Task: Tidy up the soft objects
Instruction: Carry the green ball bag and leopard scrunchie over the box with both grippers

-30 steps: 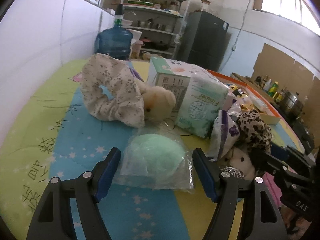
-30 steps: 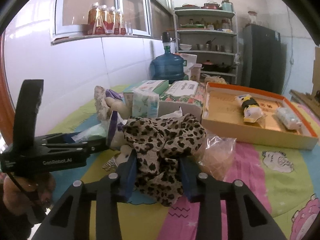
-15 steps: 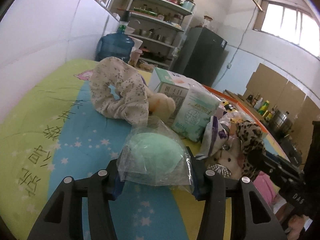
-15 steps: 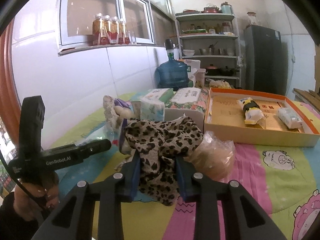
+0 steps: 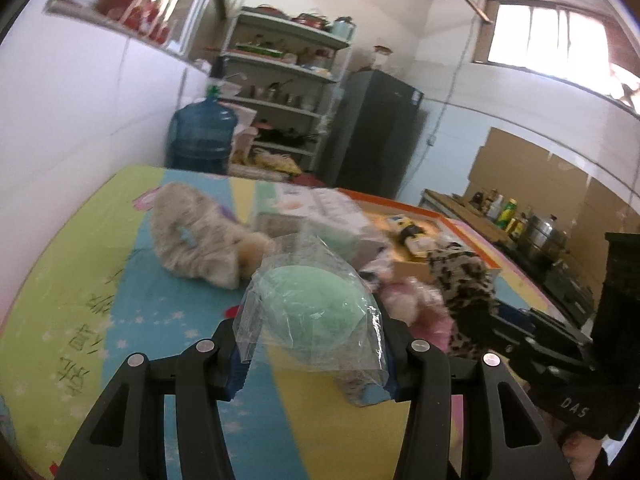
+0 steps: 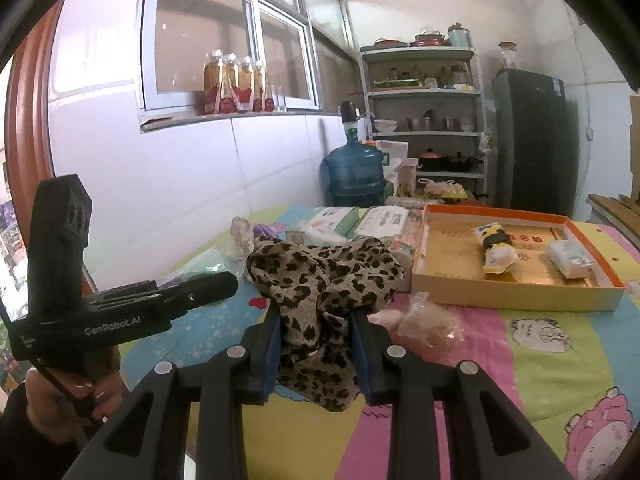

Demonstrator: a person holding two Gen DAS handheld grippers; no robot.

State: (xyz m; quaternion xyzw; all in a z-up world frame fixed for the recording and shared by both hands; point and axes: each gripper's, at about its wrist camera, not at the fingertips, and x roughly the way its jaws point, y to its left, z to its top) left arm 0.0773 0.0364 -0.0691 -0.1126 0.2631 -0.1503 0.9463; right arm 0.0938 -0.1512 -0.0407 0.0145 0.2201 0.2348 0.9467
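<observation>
Both claws loaded above the quilted counter.
The left claw pinches a bagged green sponge, raised off the counter; the right claw clamps a leopard-print scrunchie. An orange tray holding 2 packets sits far right.

Left gripper: matt black plastic arms with bright metal screw heads and blue rubbery pads, closed on a pale green spongy ball in a glossy, crinkled clear plastic bag. Right gripper: same matt black plastic, pinching a thin leopard-print fabric scrunchie, softly gathered. Worktop covered by a matt printed cotton sheet. Orange-rimmed shallow cardboard box: smooth paper finish. Cream floral cloth scrunchie: matt, ruffled. Translucent blue plastic water jug: glossy.
</observation>
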